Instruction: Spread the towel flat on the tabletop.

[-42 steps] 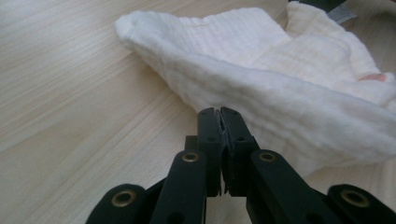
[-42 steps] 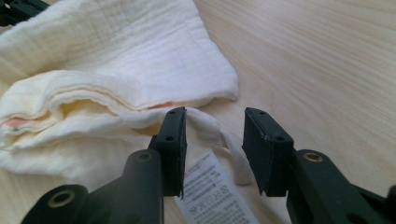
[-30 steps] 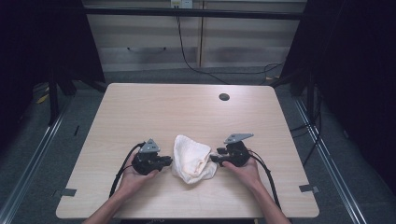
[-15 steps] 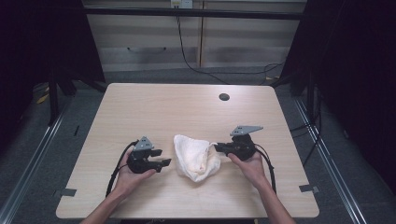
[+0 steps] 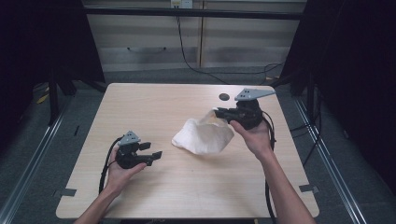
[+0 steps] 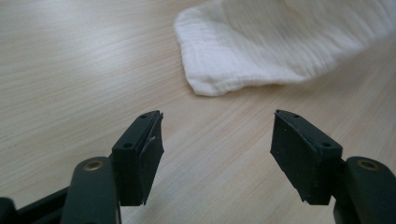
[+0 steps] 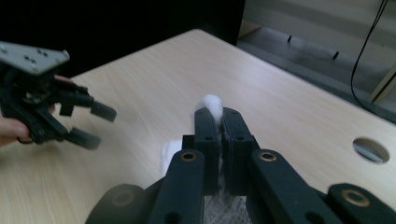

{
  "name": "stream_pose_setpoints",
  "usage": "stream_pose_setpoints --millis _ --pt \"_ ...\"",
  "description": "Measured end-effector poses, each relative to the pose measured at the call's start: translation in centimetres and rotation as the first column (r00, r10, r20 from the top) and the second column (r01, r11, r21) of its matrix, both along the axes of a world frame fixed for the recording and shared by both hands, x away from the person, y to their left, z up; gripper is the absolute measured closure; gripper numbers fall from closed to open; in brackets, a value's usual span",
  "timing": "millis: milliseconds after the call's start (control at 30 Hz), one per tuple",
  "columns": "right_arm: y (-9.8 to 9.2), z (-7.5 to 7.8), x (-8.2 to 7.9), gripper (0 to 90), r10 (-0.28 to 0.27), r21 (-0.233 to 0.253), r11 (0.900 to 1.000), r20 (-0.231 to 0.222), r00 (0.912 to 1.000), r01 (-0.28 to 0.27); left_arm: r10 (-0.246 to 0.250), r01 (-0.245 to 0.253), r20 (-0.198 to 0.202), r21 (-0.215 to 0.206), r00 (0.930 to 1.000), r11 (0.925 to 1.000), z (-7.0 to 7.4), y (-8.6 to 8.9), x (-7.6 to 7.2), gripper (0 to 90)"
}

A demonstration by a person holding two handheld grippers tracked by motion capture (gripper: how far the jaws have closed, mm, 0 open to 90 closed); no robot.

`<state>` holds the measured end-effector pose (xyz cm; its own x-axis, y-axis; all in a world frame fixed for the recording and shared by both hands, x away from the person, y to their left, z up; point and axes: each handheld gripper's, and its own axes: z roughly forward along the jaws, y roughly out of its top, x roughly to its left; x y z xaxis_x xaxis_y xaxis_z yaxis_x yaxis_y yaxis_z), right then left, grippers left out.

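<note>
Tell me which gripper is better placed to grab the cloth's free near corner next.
Left. The left gripper is open, apart from the white cloth, whose near corner lies just ahead of its jaws. The right gripper is already shut on the cloth's far end, lifting it.

High view overlooks the table (image 5: 140,107); 2 low claw views share it.

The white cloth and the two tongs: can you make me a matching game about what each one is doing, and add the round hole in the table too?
Things:
1. left tongs
2. right tongs
3. white cloth
4. round hole

States:
a. pinched at one corner, partly lifted
b. open, holding nothing
c. dark, near the table's far edge
d. shut on fabric

Pairs: 1-b, 2-d, 3-a, 4-c
</note>
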<state>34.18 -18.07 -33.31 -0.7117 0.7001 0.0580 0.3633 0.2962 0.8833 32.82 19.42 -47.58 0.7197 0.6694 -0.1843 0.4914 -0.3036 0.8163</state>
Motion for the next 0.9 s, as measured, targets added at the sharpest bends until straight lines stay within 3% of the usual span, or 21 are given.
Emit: stream_pose_setpoints --millis 167,200,233,300,333,467,500,733,833,900 --pt "1.5 2.8 -0.6 87.0 0.037 0.023 0.999 0.062 0.9974 -0.038 0.013 -0.013 0.010 0.003 0.9999 0.9999 0.1 0.0 0.0 33.9" --pt "1.5 2.8 -0.6 87.0 0.037 0.023 0.999 0.062 0.9974 -0.038 0.013 -0.013 0.010 0.003 0.9999 0.9999 0.1 0.0 0.0 33.9" --pt "2.4 3.2 -1.5 87.0 0.083 0.032 0.996 0.084 0.9930 -0.086 0.023 -0.023 0.014 -0.006 0.9996 0.9997 0.2 0.2 0.0 33.9" --pt "2.8 3.1 -1.9 87.0 0.093 0.024 0.995 0.088 0.9918 -0.096 0.025 -0.025 0.012 -0.008 0.9996 0.9997 0.2 0.3 0.0 33.9" --pt "3.3 2.2 -2.4 87.0 0.116 0.007 0.993 0.072 0.9906 -0.117 0.030 -0.030 0.011 -0.013 0.9995 0.9995 0.2 0.3 0.0 33.9" --pt "3.0 0.6 -2.6 87.0 0.116 0.006 0.993 0.042 0.9924 -0.116 0.035 -0.035 0.011 -0.016 0.9993 0.9993 0.2 0.5 0.0 33.9" --pt "2.3 -0.5 -2.6 87.0 0.101 0.008 0.995 0.017 0.9948 -0.101 0.035 -0.034 0.011 -0.017 0.9993 0.9993 0.2 0.4 0.1 33.8" --pt "0.5 -2.0 -2.3 86.9 0.061 0.028 0.998 -0.010 0.9981 -0.060 0.026 -0.026 0.004 -0.011 0.9997 0.9996 0.0 -0.2 0.0 34.3" --pt "0.2 -2.5 -2.3 86.9 0.053 0.024 0.998 -0.019 0.9984 -0.053 0.016 -0.016 0.004 -0.008 0.9999 0.9998 -0.1 -0.4 0.0 37.7" --pt "-0.4 -3.6 -2.2 86.9 0.036 0.021 0.999 -0.041 0.9985 -0.035 0.010 -0.010 0.006 -0.010 0.9999 0.9999 -0.2 -0.7 0.1 41.4"
